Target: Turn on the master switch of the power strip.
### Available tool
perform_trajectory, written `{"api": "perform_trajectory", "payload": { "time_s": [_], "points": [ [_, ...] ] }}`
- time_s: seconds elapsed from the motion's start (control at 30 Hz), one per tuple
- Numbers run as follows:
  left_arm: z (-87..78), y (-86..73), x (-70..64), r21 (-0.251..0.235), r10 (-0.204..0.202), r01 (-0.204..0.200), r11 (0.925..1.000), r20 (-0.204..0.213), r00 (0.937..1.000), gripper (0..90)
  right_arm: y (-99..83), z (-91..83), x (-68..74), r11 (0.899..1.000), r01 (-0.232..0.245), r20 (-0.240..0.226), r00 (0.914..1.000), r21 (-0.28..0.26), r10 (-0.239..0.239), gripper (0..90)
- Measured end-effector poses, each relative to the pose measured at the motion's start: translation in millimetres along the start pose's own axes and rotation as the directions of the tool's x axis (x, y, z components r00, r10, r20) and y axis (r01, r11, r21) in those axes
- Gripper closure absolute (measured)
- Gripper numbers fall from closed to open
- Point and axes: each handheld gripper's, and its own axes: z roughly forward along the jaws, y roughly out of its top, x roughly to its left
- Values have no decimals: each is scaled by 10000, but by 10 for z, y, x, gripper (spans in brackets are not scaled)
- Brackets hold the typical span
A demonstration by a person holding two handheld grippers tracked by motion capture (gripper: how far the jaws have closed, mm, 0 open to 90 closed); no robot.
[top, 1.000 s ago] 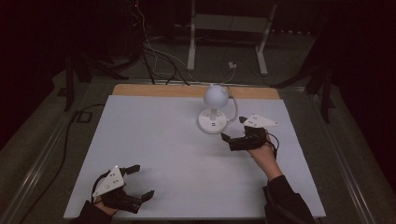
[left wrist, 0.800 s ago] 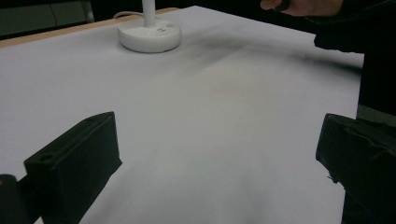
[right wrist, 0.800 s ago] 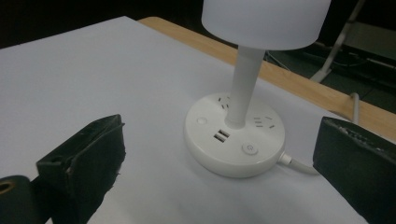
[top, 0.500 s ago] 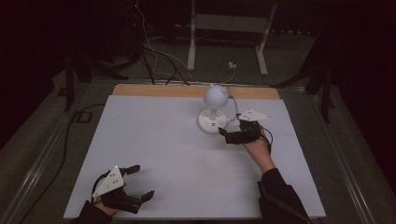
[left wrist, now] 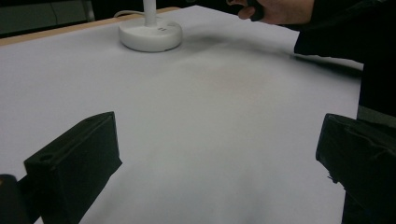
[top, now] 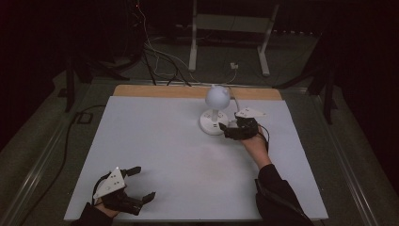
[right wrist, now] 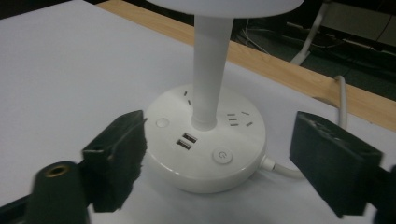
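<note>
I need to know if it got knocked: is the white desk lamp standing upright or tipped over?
Upright. The lamp sits with its round base flat on the table, and its stem rises straight to the globe head.

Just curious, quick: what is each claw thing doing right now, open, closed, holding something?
Left gripper: open, holding nothing.
Right gripper: open, jaws either side of the lamp base, not gripping it.

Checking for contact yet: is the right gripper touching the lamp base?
Apart. The right gripper view shows the right gripper open, jaws flanking the lamp base with visible gaps.
</note>
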Motion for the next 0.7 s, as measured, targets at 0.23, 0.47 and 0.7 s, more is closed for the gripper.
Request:
{"api": "perform_trajectory", "payload": {
  "time_s": [0.23,0.47,0.7],
  "points": [
    [-1,-2,2,-13,-44,45,10000,19,10000,1,-13,118,28,10000,17,487,9988,9,-17,368],
    [-3,-3,3,-13,-49,49,10000,28,10000,2,-35,232,43,9998,44,845,9964,207,-61,538],
    [1,-5,1,-7,-63,63,10000,118,9999,1,-52,288,35,9994,6,1136,9935,348,-45,710]
  ]
}}
